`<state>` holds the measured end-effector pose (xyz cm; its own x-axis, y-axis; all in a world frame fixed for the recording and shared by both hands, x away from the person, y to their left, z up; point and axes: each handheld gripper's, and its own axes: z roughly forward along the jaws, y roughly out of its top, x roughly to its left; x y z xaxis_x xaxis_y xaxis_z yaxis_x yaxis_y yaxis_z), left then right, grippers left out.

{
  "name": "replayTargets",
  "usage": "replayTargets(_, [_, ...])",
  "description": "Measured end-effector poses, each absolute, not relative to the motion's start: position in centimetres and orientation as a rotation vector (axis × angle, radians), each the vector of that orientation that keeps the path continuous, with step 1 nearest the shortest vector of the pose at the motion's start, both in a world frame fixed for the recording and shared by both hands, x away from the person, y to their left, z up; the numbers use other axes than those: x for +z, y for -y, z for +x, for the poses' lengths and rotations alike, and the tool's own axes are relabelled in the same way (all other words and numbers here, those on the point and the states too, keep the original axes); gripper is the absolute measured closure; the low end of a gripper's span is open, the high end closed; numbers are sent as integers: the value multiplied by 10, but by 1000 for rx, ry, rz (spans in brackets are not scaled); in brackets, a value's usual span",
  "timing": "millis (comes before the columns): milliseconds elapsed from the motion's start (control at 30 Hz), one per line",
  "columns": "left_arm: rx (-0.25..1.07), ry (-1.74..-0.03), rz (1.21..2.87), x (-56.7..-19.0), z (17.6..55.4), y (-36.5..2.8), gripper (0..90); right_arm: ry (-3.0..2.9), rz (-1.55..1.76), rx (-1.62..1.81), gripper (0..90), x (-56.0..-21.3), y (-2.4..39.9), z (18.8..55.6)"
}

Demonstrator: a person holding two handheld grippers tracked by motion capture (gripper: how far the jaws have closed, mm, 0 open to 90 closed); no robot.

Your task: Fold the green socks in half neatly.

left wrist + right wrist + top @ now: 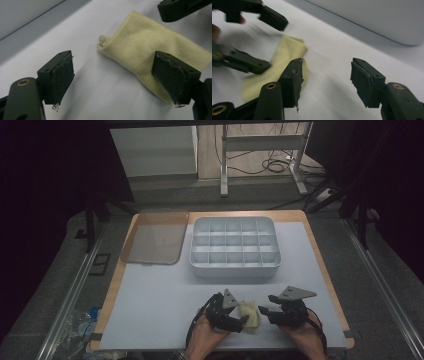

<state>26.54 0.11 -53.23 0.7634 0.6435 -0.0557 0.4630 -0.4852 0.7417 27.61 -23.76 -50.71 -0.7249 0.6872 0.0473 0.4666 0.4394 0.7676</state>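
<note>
1. I see the pale yellow knitted cloth (pixel 251 315) lying flat on the white-topped bench (pixel 165 300), near the front edge, between my two tools.
2. Left hand-held gripper (pixel 244 320): released, jaws wide apart. In the left gripper view (pixel 117 82) one pad (pixel 172 80) sits over the cloth's (pixel 150 47) near edge, the other pad (pixel 62 80) is over bare bench. Nothing is pinched; whether the one pad touches the fabric I cannot tell.
3. Right hand-held gripper (pixel 262 310): also released, jaws parted, just beside the cloth's right edge in the high view. In the right gripper view (pixel 325 81) bare bench lies between the pads; the cloth (pixel 287 55) sits beyond and behind the left-side pad (pixel 295 80).
4. One end of the cloth is rolled into a small curl, seen in the left gripper view.
5. Both tools point inward at the cloth from opposite sides, with a hand (pixel 207 337) behind the left one and a hand (pixel 305 340) behind the right.
6. Farther back on the bench: a pale grey plastic organiser box with a grid of compartments (pixel 234 268), well apart from the cloth.
7. Left of the box, just beside it: a translucent brownish flat lid (pixel 155 236), lying flat, overhanging the bench's left edge.
</note>
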Motion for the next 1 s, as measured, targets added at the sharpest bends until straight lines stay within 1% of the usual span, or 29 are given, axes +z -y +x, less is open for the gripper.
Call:
replayTargets(133, [298, -820, 2173, -532, 265, -2, 176, -2439, 995, 1226, 412, -504, 231, 273])
replayTargets(300, [301, -821, 2171, -531, 263, -4, 175, -2455, 986, 1224, 412, -509, 225, 272])
replayTargets(600, [314, -857, 2184, -536, 253, -23, 173, -2464, 982, 1192, 411, -515, 224, 274])
replayTargets(1000, [294, -829, 2193, -541, 244, -8, 172, -2460, 978, 1183, 404, -511, 225, 274])
